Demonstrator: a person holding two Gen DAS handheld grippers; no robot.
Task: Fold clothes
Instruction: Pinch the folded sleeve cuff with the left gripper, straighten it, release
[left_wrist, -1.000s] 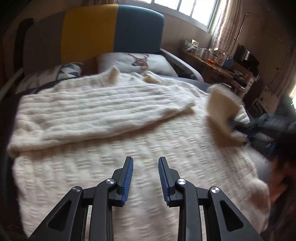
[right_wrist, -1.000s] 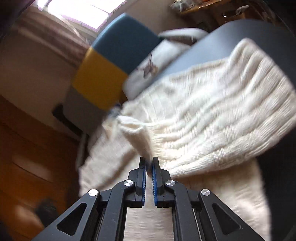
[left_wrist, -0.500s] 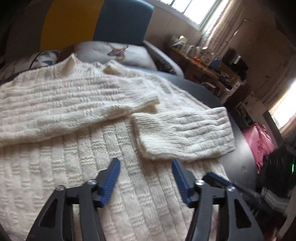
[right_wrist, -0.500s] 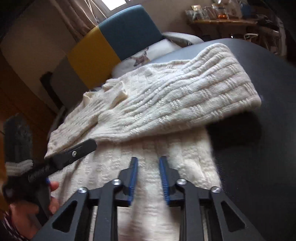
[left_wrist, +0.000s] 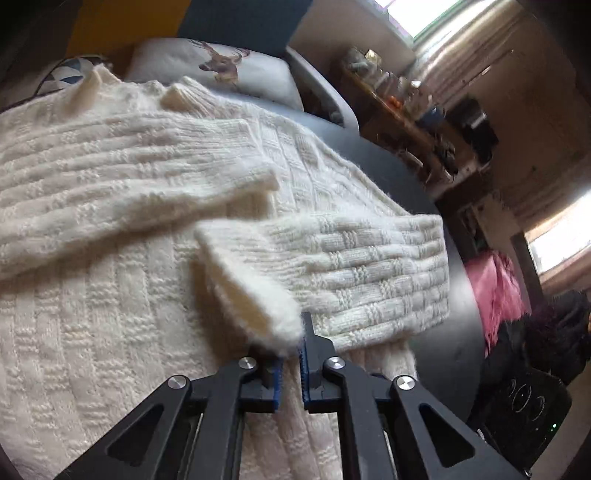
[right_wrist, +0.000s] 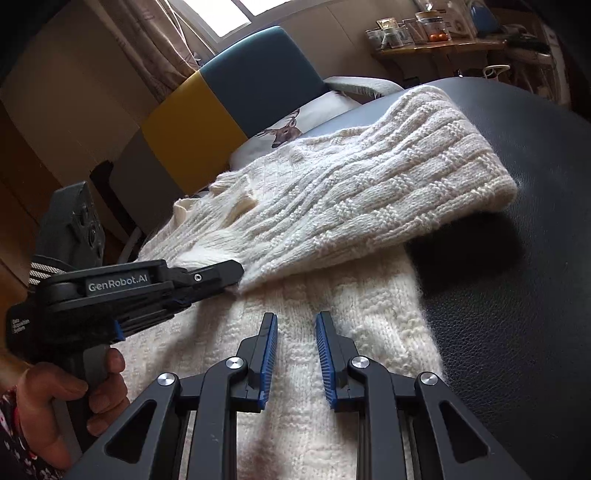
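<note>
A cream knitted sweater (left_wrist: 92, 295) lies spread on a dark round table (left_wrist: 454, 354), both sleeves folded across its body. My left gripper (left_wrist: 295, 332) is shut on the cuff (left_wrist: 255, 295) of the right-hand sleeve (left_wrist: 369, 273), lifting it slightly. From the right wrist, the sweater (right_wrist: 332, 206) shows with the left gripper (right_wrist: 236, 275) pinching the cuff at the sleeve's near end. A hand (right_wrist: 55, 402) holds that tool. My right gripper (right_wrist: 295, 332) hovers open over the sweater's lower body, holding nothing.
A sofa (right_wrist: 229, 99) in grey, yellow and blue stands behind the table with a deer-print cushion (left_wrist: 221, 70). A cluttered wooden shelf (right_wrist: 436, 40) runs along the far wall. Bare dark table surface (right_wrist: 517, 295) lies right of the sweater. A pink cloth (left_wrist: 495, 288) lies beyond the table edge.
My left gripper moved onto the right sleeve's cuff and shut on it. My right gripper, which let the sleeve go a second ago, has opened wider and pulled back a little.
</note>
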